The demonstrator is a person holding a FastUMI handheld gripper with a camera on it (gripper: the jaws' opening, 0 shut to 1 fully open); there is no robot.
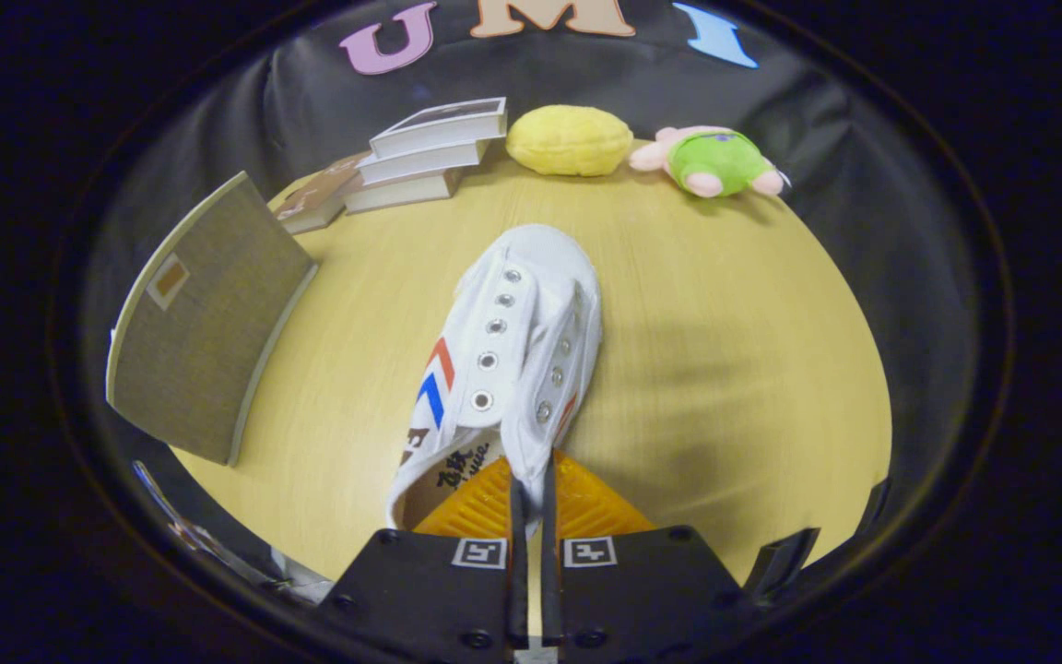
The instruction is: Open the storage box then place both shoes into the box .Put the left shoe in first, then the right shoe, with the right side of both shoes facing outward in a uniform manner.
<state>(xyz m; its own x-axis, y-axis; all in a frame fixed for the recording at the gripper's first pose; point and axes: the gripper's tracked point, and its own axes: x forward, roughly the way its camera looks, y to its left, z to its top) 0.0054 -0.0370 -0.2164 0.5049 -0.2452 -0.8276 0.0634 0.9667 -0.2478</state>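
Observation:
A white canvas shoe (517, 341) with red and blue chevron stripes on its side and metal eyelets hangs just ahead of my fingers, toe pointing away over the wooden table (725, 369). My gripper (531, 489) is shut on the shoe's collar edge, with the fabric pinched between both fingers. The storage box's grey fabric-covered lid (204, 323) stands raised to the left of the shoe, its inside hidden from me.
A stack of books (420, 157) lies at the far left of the table. A yellow plush (568, 140) and a pink and green plush toy (711, 161) rest along the far edge against the black cloth wall.

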